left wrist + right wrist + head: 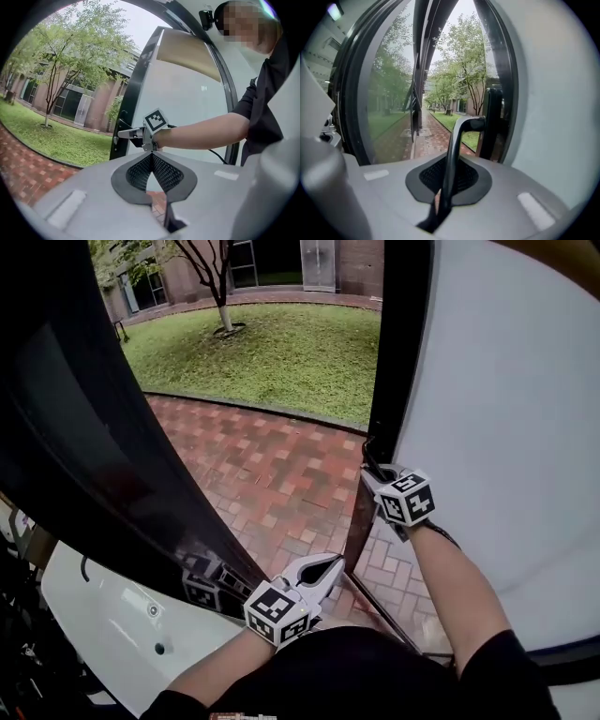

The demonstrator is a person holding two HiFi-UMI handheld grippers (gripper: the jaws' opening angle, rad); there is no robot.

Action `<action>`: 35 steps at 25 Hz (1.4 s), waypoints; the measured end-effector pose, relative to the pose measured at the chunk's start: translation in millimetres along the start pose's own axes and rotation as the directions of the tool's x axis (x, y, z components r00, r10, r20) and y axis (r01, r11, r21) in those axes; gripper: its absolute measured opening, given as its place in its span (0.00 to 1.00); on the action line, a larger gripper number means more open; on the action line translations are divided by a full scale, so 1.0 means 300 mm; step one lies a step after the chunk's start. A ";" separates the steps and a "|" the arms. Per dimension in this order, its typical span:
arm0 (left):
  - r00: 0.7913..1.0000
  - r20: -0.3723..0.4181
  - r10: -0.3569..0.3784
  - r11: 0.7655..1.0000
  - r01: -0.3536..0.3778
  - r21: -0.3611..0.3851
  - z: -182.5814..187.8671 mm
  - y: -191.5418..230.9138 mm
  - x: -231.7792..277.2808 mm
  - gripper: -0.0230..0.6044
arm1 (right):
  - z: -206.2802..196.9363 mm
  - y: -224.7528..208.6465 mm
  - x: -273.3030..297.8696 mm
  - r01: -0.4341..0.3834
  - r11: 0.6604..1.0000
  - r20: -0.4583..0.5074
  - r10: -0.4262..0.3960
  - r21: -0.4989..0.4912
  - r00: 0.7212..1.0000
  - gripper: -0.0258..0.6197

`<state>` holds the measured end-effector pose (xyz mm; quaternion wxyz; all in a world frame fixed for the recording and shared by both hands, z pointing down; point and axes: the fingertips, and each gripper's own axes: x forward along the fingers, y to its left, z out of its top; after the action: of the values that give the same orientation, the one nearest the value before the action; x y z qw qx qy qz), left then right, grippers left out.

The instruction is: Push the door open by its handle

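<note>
Left claw (334,564) sits nearest me, low centre, jaws pressed together with nothing between them. I judge it idle in this job. Further out and to the right, right claw (451,161) is clamped on the black lever handle (461,125), which runs up between its pads. The handle is mounted at the left edge of the door (506,446), a white panel in a dark frame on the right. The door stands angled outward, leaving a wide gap at its left. Through the gap I see brick paving (281,474) and, beyond it, a lawn (272,352). Assessment: the grip is secured and the door is largely open. What remains, if anything, is pushing it to full swing and letting go of the handle.
</note>
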<state>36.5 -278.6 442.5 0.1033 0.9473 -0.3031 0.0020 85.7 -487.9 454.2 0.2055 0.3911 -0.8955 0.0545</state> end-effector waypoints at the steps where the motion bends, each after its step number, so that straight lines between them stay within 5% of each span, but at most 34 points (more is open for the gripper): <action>1: 1.000 -0.002 -0.002 1.000 0.002 -0.003 0.000 0.013 0.015 0.03 | -0.003 -0.055 0.002 0.021 1.000 -0.001 -0.021 0.007 1.000 0.03; 13: 0.995 -0.003 0.098 0.995 -0.098 -0.028 -0.081 0.171 0.255 0.03 | -0.062 -0.686 -0.074 0.219 0.972 -0.004 -0.219 0.091 0.976 0.04; 18: 0.988 0.037 0.152 0.988 -0.152 -0.013 0.001 0.316 0.527 0.03 | -0.093 -0.956 -0.141 0.286 0.943 -0.014 -0.288 0.170 0.957 0.05; 24: 0.978 0.083 0.189 0.981 -0.193 0.037 0.121 0.496 0.825 0.03 | -0.160 -1.220 -0.253 0.399 0.909 -0.112 -0.387 0.124 0.915 0.08; 29: 0.977 0.095 0.193 0.979 -0.198 0.045 0.197 0.639 0.997 0.03 | -0.184 -1.373 -0.330 0.458 0.882 -0.136 -0.443 0.112 0.886 0.10; 35: 0.991 0.073 0.115 0.992 -0.119 0.045 0.244 0.750 1.190 0.03 | -0.246 -1.509 -0.438 0.533 0.837 -0.172 -0.511 0.126 0.842 0.15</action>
<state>194.2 -676.8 438.5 0.0690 0.9297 -0.3615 -0.0178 516.9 -691.3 438.8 0.2371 0.6321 -0.7313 0.0975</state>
